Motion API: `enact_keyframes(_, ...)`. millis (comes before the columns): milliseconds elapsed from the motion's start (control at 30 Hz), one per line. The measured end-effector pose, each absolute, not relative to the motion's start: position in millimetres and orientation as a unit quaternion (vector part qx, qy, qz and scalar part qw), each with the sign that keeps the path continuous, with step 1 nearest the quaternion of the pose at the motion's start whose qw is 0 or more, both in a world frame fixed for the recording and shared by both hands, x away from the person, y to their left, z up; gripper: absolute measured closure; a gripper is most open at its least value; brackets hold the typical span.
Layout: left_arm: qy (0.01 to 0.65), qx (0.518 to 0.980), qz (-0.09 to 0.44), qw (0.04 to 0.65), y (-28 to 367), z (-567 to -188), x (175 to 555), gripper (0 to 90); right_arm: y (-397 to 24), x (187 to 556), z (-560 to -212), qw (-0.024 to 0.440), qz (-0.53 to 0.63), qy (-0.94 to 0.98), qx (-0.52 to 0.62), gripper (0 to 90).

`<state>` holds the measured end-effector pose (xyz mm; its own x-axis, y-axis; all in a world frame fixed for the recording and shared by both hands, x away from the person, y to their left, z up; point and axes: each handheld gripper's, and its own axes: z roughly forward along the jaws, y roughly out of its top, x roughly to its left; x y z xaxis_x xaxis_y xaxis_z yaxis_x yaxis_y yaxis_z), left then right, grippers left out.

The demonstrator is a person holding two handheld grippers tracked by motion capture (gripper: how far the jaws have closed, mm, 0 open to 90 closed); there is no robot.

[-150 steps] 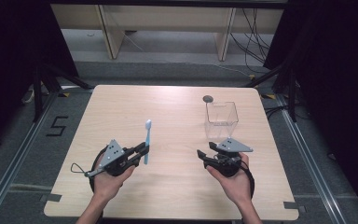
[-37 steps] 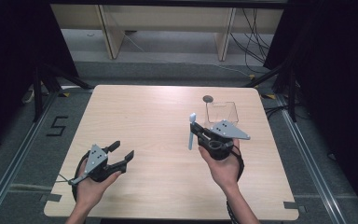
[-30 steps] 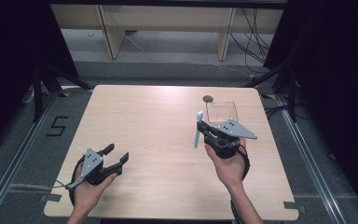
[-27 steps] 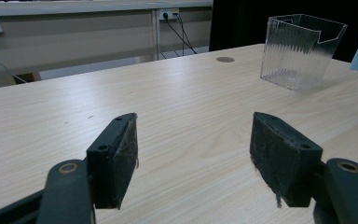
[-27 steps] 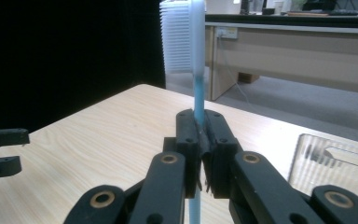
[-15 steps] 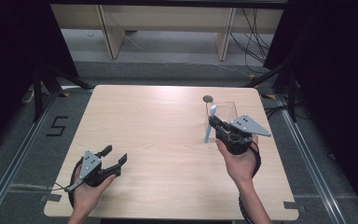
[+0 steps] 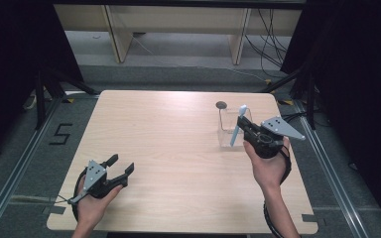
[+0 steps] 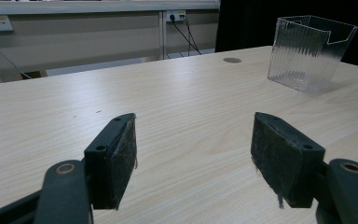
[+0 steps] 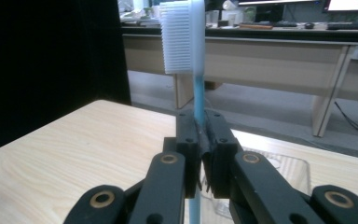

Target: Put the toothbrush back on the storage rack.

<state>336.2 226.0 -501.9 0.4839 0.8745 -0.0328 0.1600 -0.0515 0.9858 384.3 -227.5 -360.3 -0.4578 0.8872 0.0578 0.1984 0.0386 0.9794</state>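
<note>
A: Right gripper [image 7: 243, 124] state?
B: Jaws clamped tight on the toothbrush [image 7: 237, 126], gripping the blue handle partway along. In the right gripper view the toothbrush [image 9: 192, 56] stands upright between the jaws, white bristle head up top, bristles facing left in that view.
A: Where's that sitting?
B: Far right part of the table [image 7: 168, 148], held up off it, right at the clear plastic container [image 7: 228, 128]. From the high view the toothbrush overlaps the container's right side, handle end slanting down; can't tell if it's inside or just in front. The right gripper view shows the container [image 9: 279, 170] directly below and behind the jaws.
A: Left gripper [image 7: 120, 167]?
B: Wide open, nothing in it. Both black pads well apart in the left gripper view, bare table between them. Left hand [image 7: 92, 206] holds it low at the near left corner of the table, well apart from the right one.
A: Anything else?
B: Round dark grommet [image 7: 221, 104] in the table just behind the container. Left gripper view has the container [image 8: 310, 51] far off, upright, ribbed walls, grommet [image 8: 232, 60] to its left
</note>
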Motion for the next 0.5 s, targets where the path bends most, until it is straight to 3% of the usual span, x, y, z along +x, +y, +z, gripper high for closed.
enact_keyframes(500,0.403,0.656,0.318,0.554,227,-502,335,30.8,-254,399,-354,0.346,0.545,0.621,0.445,86.0)
